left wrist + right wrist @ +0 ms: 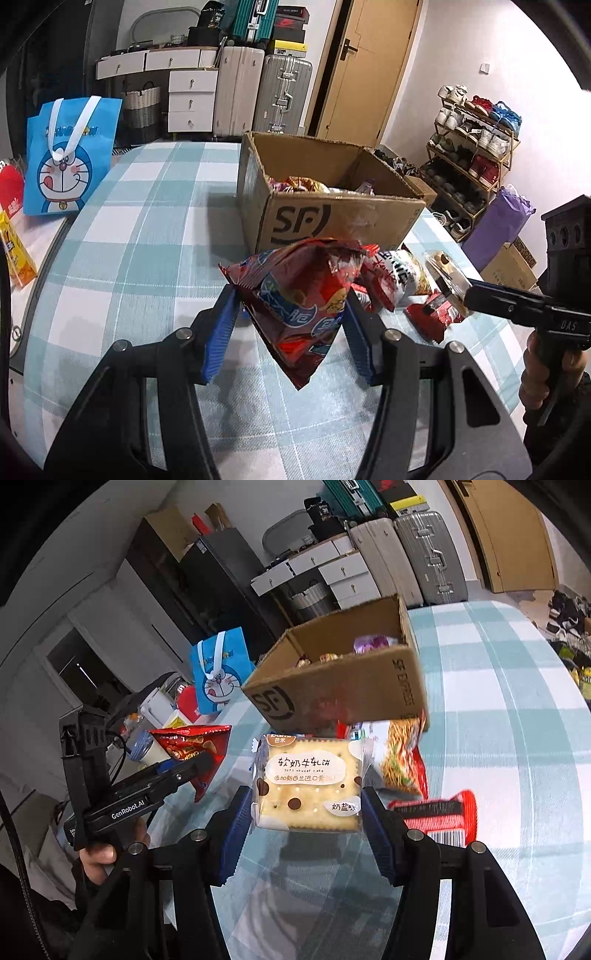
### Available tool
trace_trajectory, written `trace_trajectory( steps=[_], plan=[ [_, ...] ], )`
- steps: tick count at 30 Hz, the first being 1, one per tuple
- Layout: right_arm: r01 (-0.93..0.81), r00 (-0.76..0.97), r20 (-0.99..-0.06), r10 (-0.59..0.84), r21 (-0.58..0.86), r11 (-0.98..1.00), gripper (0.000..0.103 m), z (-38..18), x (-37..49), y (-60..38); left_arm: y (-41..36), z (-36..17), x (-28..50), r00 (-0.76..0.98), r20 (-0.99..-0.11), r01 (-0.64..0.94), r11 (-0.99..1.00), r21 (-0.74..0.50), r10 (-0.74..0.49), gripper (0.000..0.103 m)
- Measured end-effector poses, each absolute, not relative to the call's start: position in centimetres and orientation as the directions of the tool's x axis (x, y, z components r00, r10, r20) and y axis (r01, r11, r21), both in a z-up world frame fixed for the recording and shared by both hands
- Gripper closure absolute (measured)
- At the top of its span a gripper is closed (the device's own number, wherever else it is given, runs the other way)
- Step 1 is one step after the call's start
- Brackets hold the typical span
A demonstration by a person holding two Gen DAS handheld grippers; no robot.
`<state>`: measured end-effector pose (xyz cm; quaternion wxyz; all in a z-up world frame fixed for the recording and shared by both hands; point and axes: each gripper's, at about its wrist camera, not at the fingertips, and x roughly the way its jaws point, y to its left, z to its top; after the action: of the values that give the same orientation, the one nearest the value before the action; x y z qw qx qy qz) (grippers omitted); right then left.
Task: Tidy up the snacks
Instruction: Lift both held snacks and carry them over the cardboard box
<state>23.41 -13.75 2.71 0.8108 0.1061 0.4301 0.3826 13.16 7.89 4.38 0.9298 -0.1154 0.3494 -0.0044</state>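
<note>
My left gripper (291, 310) is shut on a red snack bag (303, 295) and holds it above the checked tablecloth, short of the open cardboard box (332, 218). The box holds several snacks. My right gripper (306, 812) is shut on a square cracker packet (308, 782), lifted in front of the box (343, 690). The left gripper with its red bag (192, 746) shows at the left of the right wrist view. The right gripper with its packet (448, 280) shows at the right of the left wrist view.
Loose snack packets (399, 277) lie on the table (147, 221) before the box, among them a noodle bag (402, 760) and a red packet (439, 812). A blue Doraemon bag (70, 158) stands at the far left. Suitcases, drawers and a shoe rack (476, 155) stand behind.
</note>
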Motion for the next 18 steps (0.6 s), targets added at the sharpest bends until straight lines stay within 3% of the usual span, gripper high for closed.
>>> trace_trajectory(
  steps=[18],
  plan=[
    [-0.549, 0.415, -0.611, 0.674, 0.423, 0.721, 0.044, 5.3, 26.4, -12.9, 7.2, 7.2, 16.9, 0.781, -0.612, -0.017, 0.975, -0.221, -0.125, 0.05]
  ],
)
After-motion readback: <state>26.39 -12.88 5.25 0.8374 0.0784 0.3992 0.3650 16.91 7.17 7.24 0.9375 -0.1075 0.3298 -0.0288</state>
